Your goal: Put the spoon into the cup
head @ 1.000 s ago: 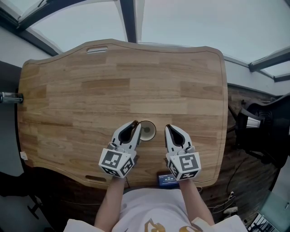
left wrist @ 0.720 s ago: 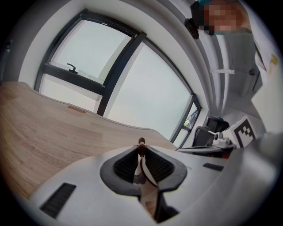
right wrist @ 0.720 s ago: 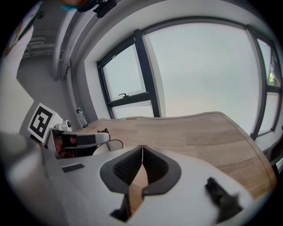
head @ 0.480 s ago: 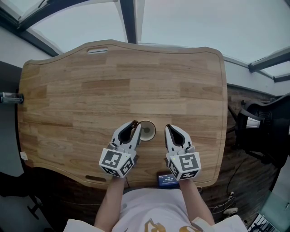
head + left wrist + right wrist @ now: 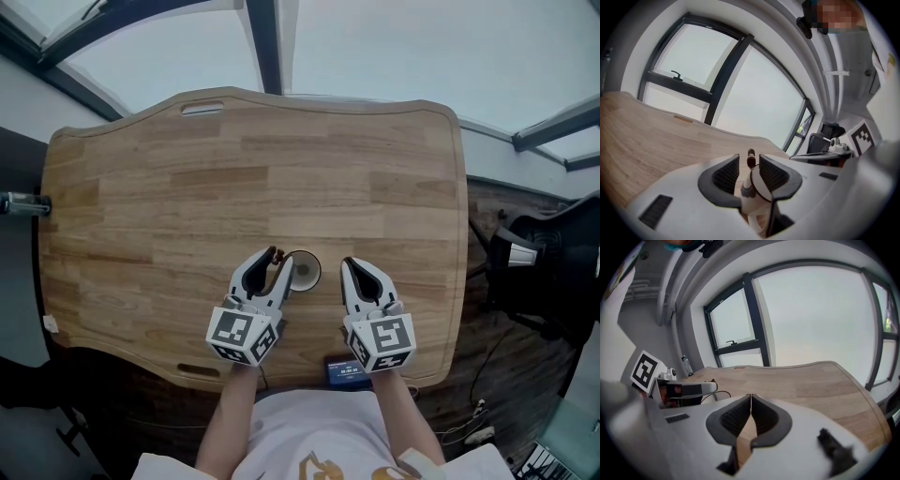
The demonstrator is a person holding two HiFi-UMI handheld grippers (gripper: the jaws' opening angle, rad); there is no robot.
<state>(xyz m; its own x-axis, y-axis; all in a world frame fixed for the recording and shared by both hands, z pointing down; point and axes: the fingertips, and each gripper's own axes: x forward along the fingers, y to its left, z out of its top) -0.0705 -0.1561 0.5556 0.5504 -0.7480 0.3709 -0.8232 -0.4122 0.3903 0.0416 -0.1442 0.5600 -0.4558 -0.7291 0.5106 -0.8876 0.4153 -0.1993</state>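
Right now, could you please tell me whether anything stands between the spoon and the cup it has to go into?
Nothing visible does. The spoon stands between the jaws of the left gripper, which are opening and not pressing it, right against the cup. Whether its bowl is already inside the cup I cannot tell.

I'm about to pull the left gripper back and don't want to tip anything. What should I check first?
1. Spoon in the cup: ok, its handle stands up out of it.
2. Left gripper off the spoon: ok, its jaws are opening, with gaps on both sides of the handle.
3. Cup upright on the table: ok.
4. Right gripper clear of the cup: ok, it is shut, empty and off to the side.
5. Spoon will stay put once alone: cannot tell, since the bowl end is hidden.
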